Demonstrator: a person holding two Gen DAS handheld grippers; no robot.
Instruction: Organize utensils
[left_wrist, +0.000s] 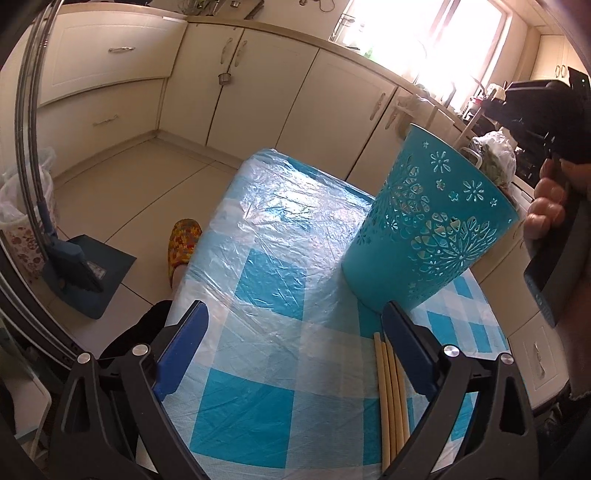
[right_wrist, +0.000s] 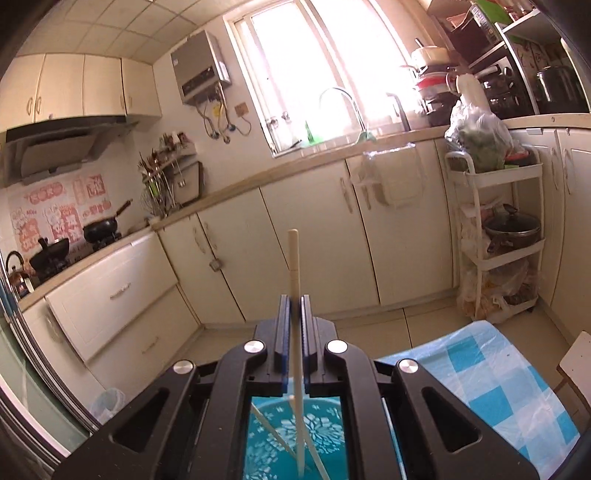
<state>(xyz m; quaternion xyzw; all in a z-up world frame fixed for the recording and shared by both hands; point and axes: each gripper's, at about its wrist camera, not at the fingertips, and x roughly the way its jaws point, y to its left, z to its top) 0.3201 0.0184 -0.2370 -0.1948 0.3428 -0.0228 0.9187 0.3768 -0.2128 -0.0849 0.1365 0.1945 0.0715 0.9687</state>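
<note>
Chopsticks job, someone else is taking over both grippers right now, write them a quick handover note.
Right gripper: shut on one cream chopstick, held above the teal holder, its lower end down inside.
Left gripper: open, empty, hovering over the checkered table.
Done: two other chopsticks already lean inside the holder.
Left: release the held one into the holder, then pick up the loose chopsticks lying on the table by the left gripper's right finger and drop them in too.
</note>
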